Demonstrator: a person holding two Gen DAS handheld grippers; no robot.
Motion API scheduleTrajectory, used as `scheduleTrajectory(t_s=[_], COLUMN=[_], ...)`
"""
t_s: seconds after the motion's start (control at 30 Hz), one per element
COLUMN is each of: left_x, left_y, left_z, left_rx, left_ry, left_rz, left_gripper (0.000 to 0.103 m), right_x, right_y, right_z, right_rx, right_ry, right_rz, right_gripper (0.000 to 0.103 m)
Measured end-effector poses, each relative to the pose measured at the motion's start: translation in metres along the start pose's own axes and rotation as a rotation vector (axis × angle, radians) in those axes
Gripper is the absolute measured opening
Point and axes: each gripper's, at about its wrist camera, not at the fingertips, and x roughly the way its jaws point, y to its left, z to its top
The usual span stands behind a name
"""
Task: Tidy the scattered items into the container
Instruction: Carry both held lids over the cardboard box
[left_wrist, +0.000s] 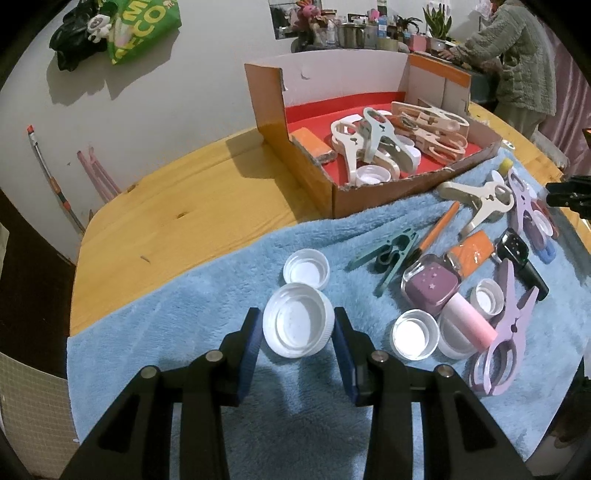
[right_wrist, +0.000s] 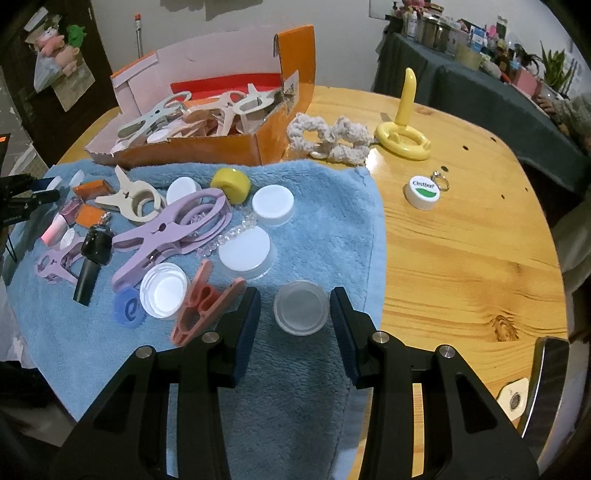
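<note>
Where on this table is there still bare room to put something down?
Bare wooden table lies left of the cardboard box, beyond the blue towel. More bare wood spreads right of the towel, past the small white jar. The towel's near edge is free too. Its middle is crowded with caps and pegs, like the purple peg.

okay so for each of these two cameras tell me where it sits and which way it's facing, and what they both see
Left wrist: on the left gripper, angled down over the blue towel; its fingers close on a white cap, cardboard box beyond.
Right wrist: on the right gripper, angled down at the towel's edge; its fingers flank a clear cap with gaps either side.
Shared: towel, box, wooden table, large purple clip.
</note>
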Motion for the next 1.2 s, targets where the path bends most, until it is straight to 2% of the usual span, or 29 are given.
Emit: scheduleTrajectory(t_s=[0.13,0.17,0.4,0.7,1.2], left_x=[0.0,0.0,-0.001,-0.02,-0.054], left_y=[0.0,0.0,0.0,-0.003,-0.04], left_z=[0.0,0.0,0.0,0.008,0.054], left_rx=[0.0,0.001,-0.005,-0.01,0.057], left_ry=[0.001,0.002,-0.003,-0.044,-0.147], left_rz=[-0.003,-0.002,0.0,-0.022,-0.053], left_gripper=[0.04,0.04,0.04,0.04,0.04], right_x=[0.006,0.007,0.005,-0.013,-0.051], right_y=[-0.004,-0.005,-0.009,-0.004,0.06], right_z=[-0.002,-0.003,-0.005,0.002,0.054], right_rx=[0.013,0.015,0.036,0.021,-0.146], right_ry=[0.01,0.01,0.013,-0.029,-0.133], right_rz=[-0.012,-0.017,-0.023,-0.014,0.06], right_gripper=[0.037,0.03,0.03,0.03,0.03])
